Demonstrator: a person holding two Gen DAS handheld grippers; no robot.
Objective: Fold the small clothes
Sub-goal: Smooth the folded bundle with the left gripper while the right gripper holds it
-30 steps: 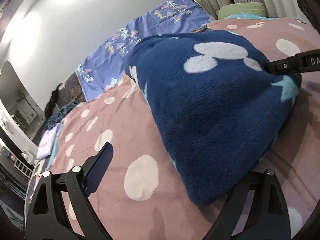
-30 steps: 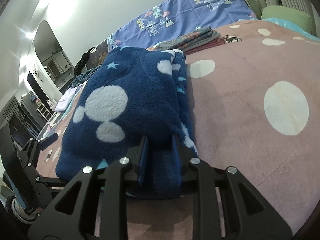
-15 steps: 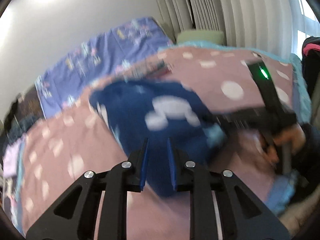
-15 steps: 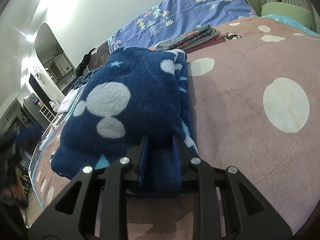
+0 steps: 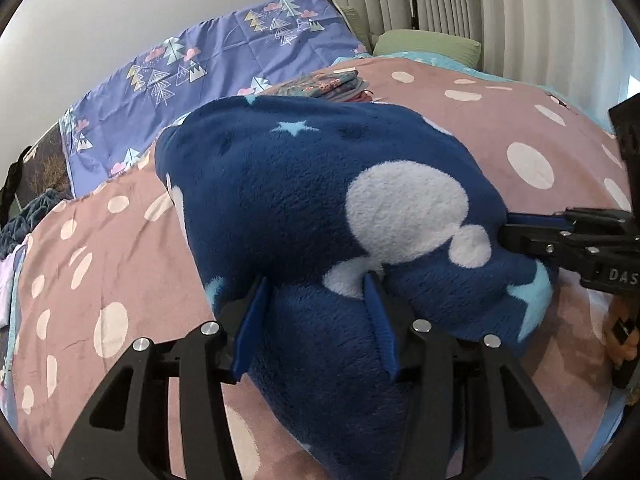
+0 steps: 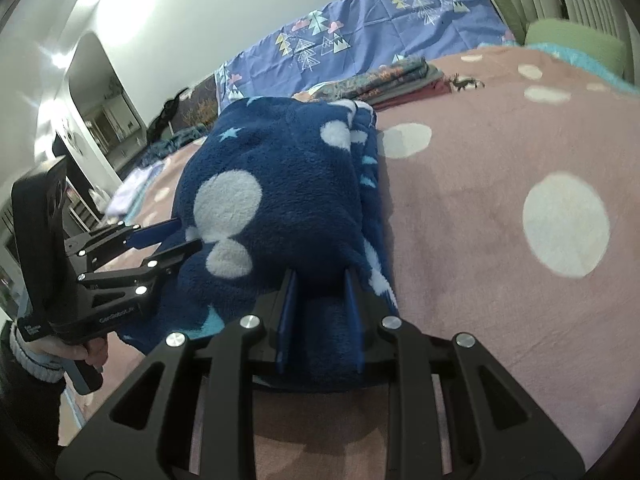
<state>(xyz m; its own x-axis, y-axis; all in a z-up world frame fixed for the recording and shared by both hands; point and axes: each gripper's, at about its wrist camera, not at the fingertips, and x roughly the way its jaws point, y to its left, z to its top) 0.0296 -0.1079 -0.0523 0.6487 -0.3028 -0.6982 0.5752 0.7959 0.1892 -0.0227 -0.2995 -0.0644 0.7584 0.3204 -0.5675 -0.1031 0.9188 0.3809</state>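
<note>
fleece (image 5: 304, 208): we see it folded, navy with white blobs, lying on the pink dotted bedspread (image 5: 520, 128), ahead of both sets of fingers
left gripper (image 5: 316, 320): jaws half open and just been opening, a fleece fold between our blue pads (image 5: 250, 328); we cannot tell if they press
right gripper (image 6: 320, 316): our jaws narrow, pinching the near fleece edge
stack (image 6: 396, 76): folded clothes well beyond the fleece

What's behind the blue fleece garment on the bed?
Behind the blue fleece garment lies a stack of folded patterned clothes, then a purple tree-print sheet. The fleece covers the stack's near edge.
</note>
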